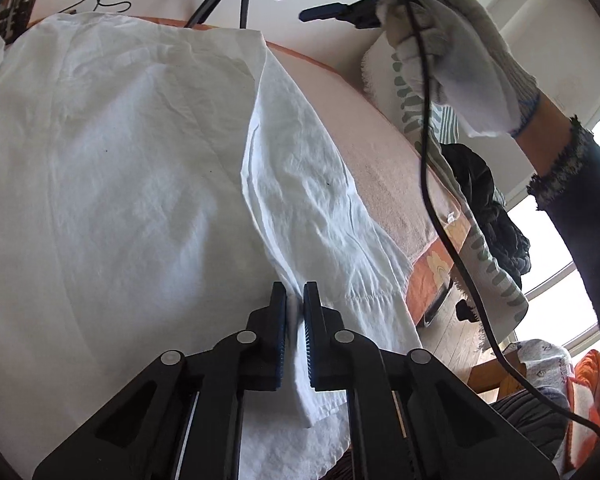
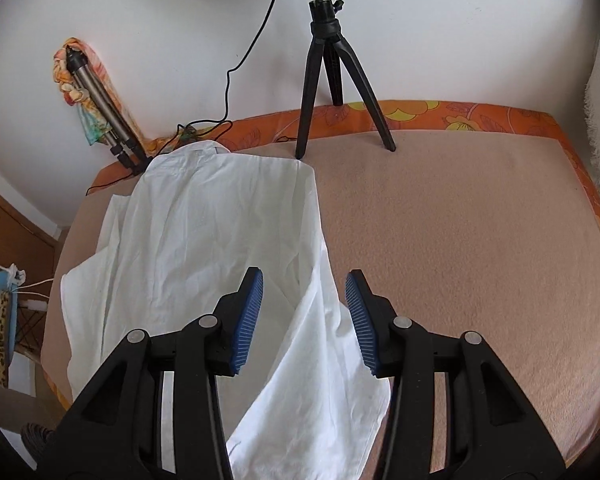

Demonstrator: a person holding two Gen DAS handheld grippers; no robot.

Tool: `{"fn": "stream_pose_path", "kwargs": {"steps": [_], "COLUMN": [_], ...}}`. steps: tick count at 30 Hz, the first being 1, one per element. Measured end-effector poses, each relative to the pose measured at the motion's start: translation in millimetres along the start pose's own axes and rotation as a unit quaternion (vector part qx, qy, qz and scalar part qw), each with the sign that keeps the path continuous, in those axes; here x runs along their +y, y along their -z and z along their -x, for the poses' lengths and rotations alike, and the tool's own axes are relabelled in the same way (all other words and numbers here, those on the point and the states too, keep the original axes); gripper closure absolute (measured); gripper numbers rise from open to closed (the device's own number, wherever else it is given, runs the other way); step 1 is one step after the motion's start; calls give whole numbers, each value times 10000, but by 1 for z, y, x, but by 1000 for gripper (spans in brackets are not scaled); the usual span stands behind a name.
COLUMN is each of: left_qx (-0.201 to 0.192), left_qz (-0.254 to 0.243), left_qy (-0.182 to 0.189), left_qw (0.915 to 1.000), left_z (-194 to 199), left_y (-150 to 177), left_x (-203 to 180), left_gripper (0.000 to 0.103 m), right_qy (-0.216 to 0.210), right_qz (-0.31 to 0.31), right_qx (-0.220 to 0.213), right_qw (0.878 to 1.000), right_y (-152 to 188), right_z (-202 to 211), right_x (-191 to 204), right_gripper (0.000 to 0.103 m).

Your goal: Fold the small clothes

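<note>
Left claw [image 1: 295, 312] pinches the creased white shirt's [image 1: 119, 160] edge.

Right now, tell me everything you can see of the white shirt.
The white shirt is a thin, creased woven garment, looking like cotton, lying mostly flat on the pinkish blanket, collar end toward the wall. One side panel is folded inward over the body, forming a long diagonal flap with a stitched hem. The left gripper is shut on a pinch of that flap near the hem. The right gripper hangs open above it, not touching.
</note>
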State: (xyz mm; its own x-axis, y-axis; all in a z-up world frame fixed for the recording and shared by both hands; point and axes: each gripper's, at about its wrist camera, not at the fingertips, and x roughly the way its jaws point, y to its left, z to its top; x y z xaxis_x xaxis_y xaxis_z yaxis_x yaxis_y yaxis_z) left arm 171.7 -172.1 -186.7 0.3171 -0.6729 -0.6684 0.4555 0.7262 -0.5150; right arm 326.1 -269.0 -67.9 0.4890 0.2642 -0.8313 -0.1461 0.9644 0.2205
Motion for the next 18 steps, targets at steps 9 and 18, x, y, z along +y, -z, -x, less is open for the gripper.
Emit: {"fn": "stream_pose_path", "kwargs": {"steps": [9,18], "left_qx": [-227,-365], "left_qz": [-152,-150], "left_qy": [98,296], "left_qw": [9996,9988], "left_z": [7,26], "left_y": [0,10], "left_x": [-7,-15], "left_gripper": [101,101], "right_qy": [478,320], "right_qz": [-82,778], "right_qx": [532,350], "right_qw": [9974,9958], "right_y": [-37,-36], "right_z": [-95,-76], "right_x": [4,72], "right_gripper": [98,101]}}
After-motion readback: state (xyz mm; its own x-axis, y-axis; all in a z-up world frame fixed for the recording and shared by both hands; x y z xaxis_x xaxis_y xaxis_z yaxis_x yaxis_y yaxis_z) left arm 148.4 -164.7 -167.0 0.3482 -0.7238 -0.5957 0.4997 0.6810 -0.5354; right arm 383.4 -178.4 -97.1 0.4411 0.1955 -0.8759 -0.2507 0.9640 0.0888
